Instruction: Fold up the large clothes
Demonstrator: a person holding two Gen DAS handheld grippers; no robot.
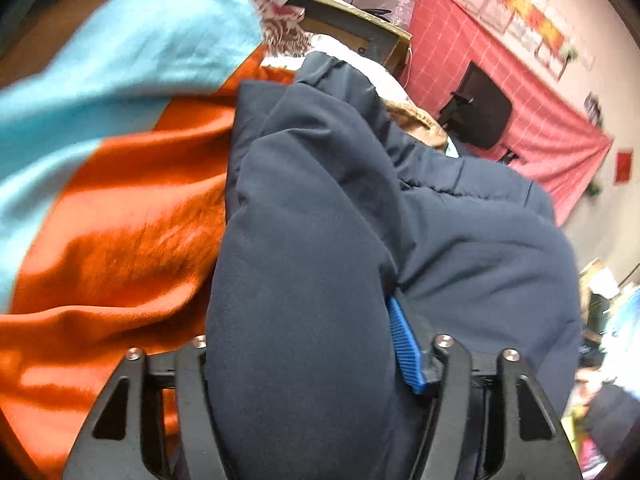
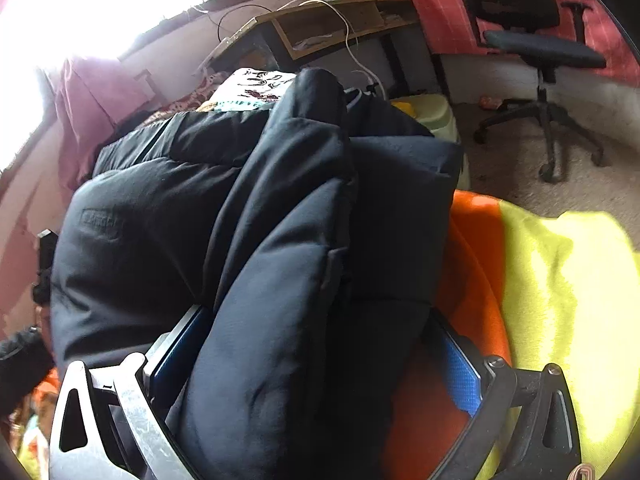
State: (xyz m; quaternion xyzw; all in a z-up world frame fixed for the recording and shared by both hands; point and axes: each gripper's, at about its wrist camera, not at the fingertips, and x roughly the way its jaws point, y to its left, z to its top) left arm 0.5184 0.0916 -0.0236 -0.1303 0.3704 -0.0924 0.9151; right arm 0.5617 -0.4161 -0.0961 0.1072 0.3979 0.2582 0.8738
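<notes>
Jacket [image 1: 320,240]: one, dark navy, puffy and quilted, bunched in thick soft folds on one fuzzy blanket [image 1: 120,240] striped orange, light blue and yellow. Two grippers clamp it. The left gripper [image 1: 308,344] pinches a fat padded fold, one ribbed blue pad [image 1: 406,344] pressing its side. The right gripper [image 2: 324,360] holds another bulging fold between both blue pads [image 2: 464,372]. Beyond stand one wooden desk [image 2: 320,28], one black swivel chair [image 2: 536,52] and a pink checked cloth [image 1: 520,100] on the wall.
</notes>
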